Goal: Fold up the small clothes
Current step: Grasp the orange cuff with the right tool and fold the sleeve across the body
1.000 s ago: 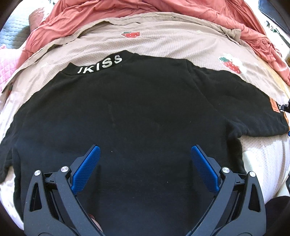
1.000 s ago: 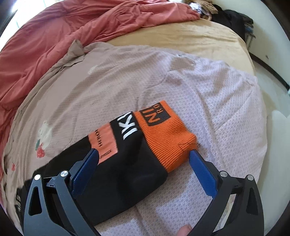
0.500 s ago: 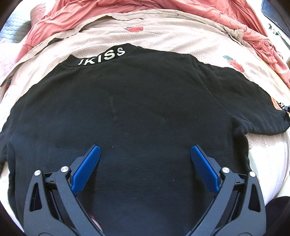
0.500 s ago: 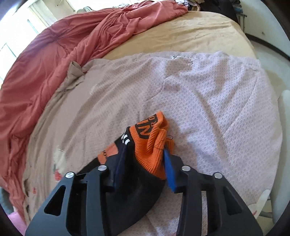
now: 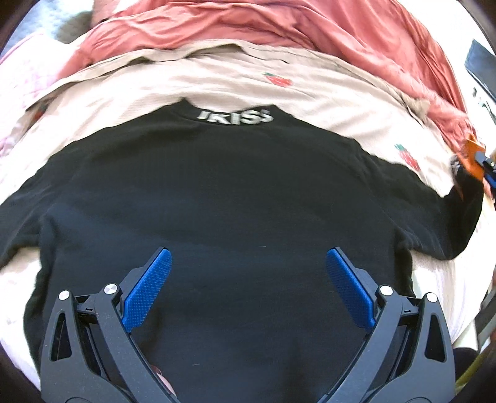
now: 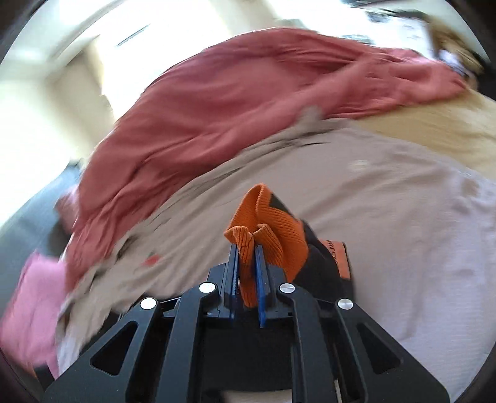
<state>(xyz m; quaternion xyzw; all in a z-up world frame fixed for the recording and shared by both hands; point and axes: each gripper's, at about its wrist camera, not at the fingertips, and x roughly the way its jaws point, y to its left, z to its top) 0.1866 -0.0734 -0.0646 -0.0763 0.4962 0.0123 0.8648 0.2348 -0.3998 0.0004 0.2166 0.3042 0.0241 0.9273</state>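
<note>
orange ribbed cuff (image 6: 263,229) clamped in right gripper (image 6: 247,276), sleeve lifted off the bed (image 6: 418,232). left gripper (image 5: 248,291) released, hovering over the black sweater (image 5: 217,192) body. carry cuff across chest, keep fold line straight, pin body if it drags.

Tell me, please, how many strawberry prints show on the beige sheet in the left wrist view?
2: one strawberry beyond the collar, another near the right sleeve. The shirt may hide more.

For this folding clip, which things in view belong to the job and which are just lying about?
In the job: black shirt; its orange cuff, pinched by the right gripper; left gripper, open.
Lying about: red blanket; strawberry-print sheet; pink cloth.
</note>
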